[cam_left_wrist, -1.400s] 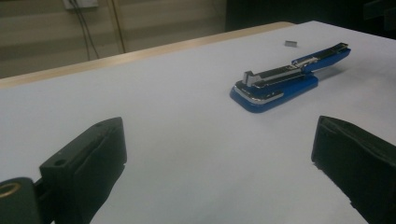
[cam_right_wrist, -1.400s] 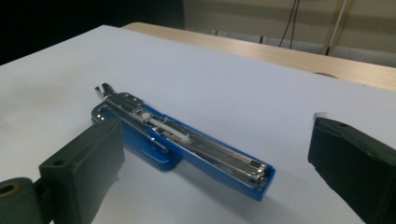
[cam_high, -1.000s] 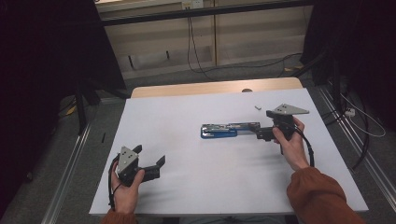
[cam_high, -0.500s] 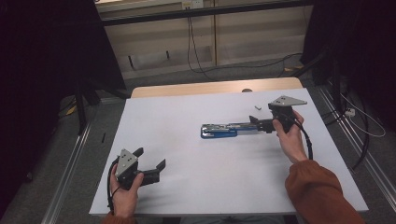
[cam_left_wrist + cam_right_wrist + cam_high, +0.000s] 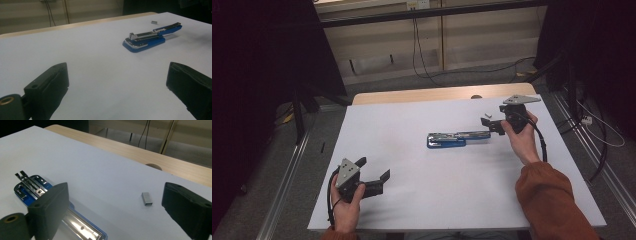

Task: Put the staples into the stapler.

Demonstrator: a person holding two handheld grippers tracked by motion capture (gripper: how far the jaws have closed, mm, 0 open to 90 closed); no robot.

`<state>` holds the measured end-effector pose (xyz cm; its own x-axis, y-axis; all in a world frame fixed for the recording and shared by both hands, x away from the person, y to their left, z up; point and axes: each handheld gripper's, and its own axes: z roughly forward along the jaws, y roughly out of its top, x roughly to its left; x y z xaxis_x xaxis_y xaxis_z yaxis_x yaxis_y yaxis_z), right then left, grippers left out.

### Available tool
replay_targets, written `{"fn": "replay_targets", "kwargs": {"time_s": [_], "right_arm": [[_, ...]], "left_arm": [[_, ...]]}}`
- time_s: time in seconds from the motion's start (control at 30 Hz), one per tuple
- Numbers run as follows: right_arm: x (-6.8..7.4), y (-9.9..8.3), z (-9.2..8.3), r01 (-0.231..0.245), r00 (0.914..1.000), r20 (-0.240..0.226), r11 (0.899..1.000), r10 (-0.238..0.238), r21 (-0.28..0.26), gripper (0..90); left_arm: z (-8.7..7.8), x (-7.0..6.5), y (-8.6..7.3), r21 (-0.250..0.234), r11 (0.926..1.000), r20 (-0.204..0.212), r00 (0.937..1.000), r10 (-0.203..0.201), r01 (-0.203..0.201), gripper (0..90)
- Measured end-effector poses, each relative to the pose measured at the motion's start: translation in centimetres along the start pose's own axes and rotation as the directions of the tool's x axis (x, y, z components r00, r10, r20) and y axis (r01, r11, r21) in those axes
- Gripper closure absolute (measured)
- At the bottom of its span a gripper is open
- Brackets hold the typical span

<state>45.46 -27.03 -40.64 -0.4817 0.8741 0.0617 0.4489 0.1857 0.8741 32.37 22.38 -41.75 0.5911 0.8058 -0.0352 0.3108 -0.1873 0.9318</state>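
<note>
A blue and chrome stapler [image 5: 452,138] lies unfolded flat in the middle of the white tabletop [image 5: 412,125]. Its chrome rail points right toward my right gripper [image 5: 491,125], which stands open just beyond the rail's end. In the right gripper view the stapler [image 5: 35,187] lies by the left jaw. A small grey strip of staples [image 5: 147,198] lies between the jaws of my right gripper [image 5: 116,195], farther off. My left gripper [image 5: 373,169] is open near the front left, well apart from the stapler [image 5: 150,37]. Nothing sits between the jaws of my left gripper [image 5: 117,75].
A wooden table edge [image 5: 422,95] with a round hole [image 5: 476,97] runs behind the white surface. Cables trail on the floor behind [image 5: 422,55] and at the right [image 5: 597,135]. Metal rails [image 5: 287,185] flank the table.
My right gripper has drawn back from the stapler's right end, toward the far right. The stapler and my left gripper stay put.
</note>
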Motion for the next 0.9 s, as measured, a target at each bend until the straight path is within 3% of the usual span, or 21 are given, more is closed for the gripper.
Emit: {"fn": "replay_targets", "kwargs": {"time_s": [0.3, 0.9], "right_arm": [[-1.2, 0.5, 1.4, 0.017, 0.9999, -0.005, 0.997, -0.017, 0.072, 7.7], [-3.0, 1.3, 2.6, 0.006, 0.9992, 0.037, 0.991, -0.011, 0.133, 15.5]], "left_arm": [[0.0, 0.3, -0.1, 0.008, 0.9999, -0.005, 0.9999, -0.010, 0.010, 4.6], [0.0, 0.2, 0.0, -0.002, 1.0000, 0.014, 0.9999, -0.009, 0.009, 3.3]]}}
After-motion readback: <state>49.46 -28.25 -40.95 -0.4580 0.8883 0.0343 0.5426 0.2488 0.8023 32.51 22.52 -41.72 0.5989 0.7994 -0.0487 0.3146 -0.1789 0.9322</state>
